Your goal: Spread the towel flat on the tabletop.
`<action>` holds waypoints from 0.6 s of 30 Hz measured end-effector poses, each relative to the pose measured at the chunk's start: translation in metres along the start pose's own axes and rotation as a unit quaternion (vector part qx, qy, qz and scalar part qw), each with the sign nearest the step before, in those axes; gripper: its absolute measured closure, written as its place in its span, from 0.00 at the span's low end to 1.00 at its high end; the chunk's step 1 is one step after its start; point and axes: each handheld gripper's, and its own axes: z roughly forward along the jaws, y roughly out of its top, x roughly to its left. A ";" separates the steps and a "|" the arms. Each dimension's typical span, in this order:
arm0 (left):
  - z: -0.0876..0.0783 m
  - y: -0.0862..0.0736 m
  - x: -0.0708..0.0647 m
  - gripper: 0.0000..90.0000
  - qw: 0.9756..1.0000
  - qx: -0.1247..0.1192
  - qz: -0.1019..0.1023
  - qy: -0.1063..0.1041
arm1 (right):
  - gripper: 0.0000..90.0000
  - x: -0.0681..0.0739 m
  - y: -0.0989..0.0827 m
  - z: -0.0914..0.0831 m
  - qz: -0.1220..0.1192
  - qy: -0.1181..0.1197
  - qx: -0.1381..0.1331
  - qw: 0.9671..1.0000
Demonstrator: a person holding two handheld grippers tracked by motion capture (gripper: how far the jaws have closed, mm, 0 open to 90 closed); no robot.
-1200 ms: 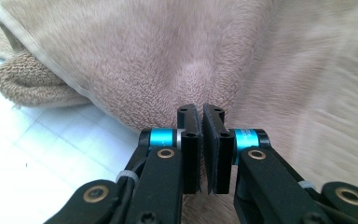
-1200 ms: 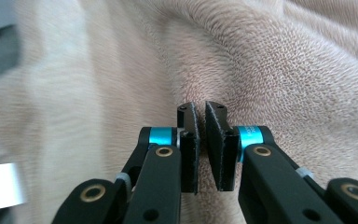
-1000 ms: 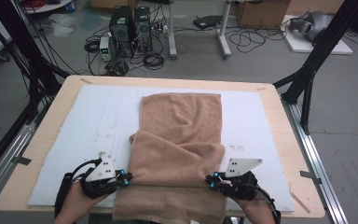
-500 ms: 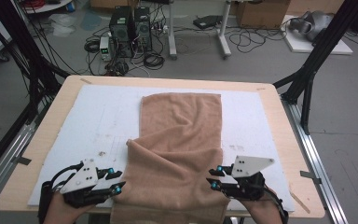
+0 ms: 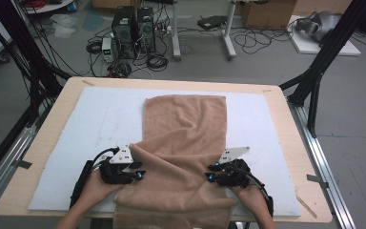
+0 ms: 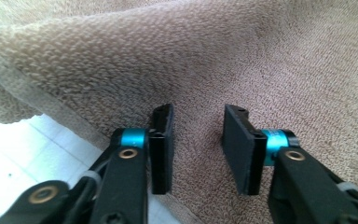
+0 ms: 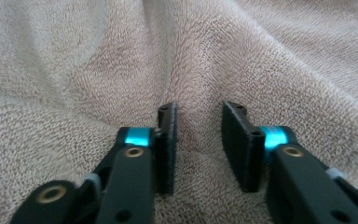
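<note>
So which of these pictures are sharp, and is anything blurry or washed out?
High view: soft and low in detail, evenly lit, towel clear enough. Left gripper view: towel weave crisp near the jaws, white mat at lower left overexposed. Right gripper view: towel pile sharp mid-frame, paler and softer toward the top left.

The towel was a plain tan-brown with a looped terry texture and no printed pattern; in the right gripper view it read paler, almost beige. Under it, the mat was pale bluish white, framed by the light wood table. At 7 and 5 o'clock, the left gripper and right gripper were black with turquoise-blue accents.
</note>
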 end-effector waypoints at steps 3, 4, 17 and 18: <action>-0.001 0.001 -0.010 0.93 1.000 0.005 0.024 0.014 | 0.92 0.001 0.001 -0.002 -0.006 0.005 0.006 1.000; -0.002 0.000 -0.012 0.94 1.000 0.005 0.023 0.013 | 0.96 0.003 0.001 -0.003 -0.009 0.008 0.009 1.000; -0.053 -0.032 -0.048 0.95 0.999 -0.035 0.020 0.017 | 0.96 0.035 -0.009 -0.035 -0.029 0.023 -0.012 0.999; -0.058 -0.033 -0.051 0.95 0.999 -0.039 0.019 0.018 | 0.92 0.034 -0.009 -0.037 -0.028 0.020 -0.014 0.999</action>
